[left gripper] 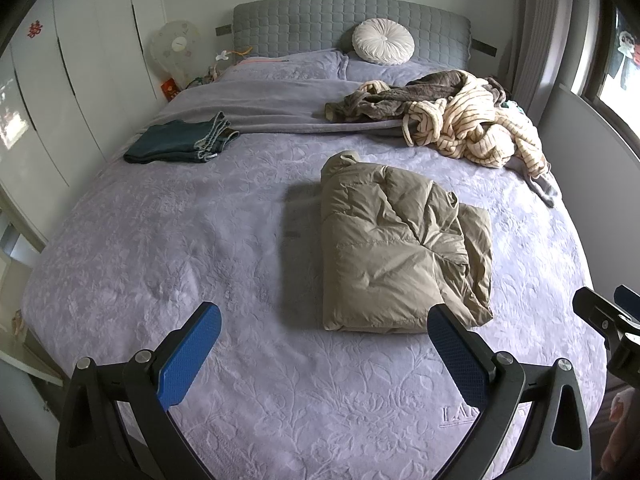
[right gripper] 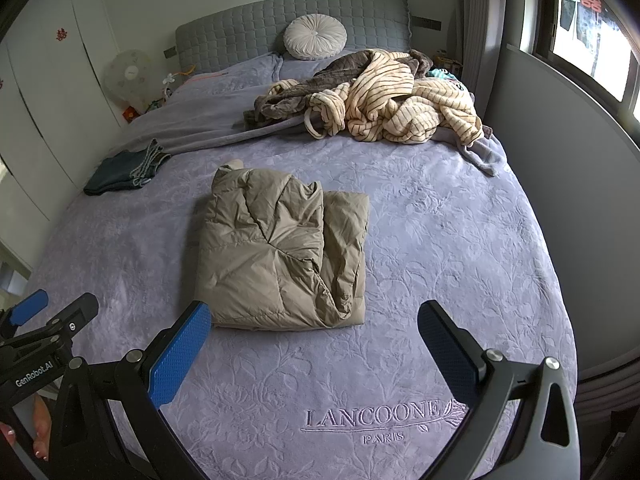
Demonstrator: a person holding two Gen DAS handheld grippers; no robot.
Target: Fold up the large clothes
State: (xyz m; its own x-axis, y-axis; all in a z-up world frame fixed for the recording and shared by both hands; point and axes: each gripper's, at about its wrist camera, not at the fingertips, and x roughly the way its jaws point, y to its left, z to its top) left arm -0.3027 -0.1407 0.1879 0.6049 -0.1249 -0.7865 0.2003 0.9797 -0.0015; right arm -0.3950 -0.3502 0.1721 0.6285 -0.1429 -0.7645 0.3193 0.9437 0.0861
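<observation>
Your left gripper [left gripper: 324, 326] and right gripper [right gripper: 314, 322] both hang over the near edge of the bed [right gripper: 460, 240], jaws spread wide, holding nothing. Just past them the tan jacket [right gripper: 280, 252] sits folded mid-bed. Further back you've got folded jeans [left gripper: 180, 142] on the left, a messy robe pile [right gripper: 380, 100] on the right, then a round pillow [left gripper: 383, 41] at the headboard.

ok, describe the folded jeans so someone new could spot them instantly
Start from the bed with the lilac cover. On its wardrobe side, left of the beige padded jacket, lies a small flat stack: the jeans. They are the only dark teal item, neatly folded, unlike the striped heap of robes opposite.
</observation>
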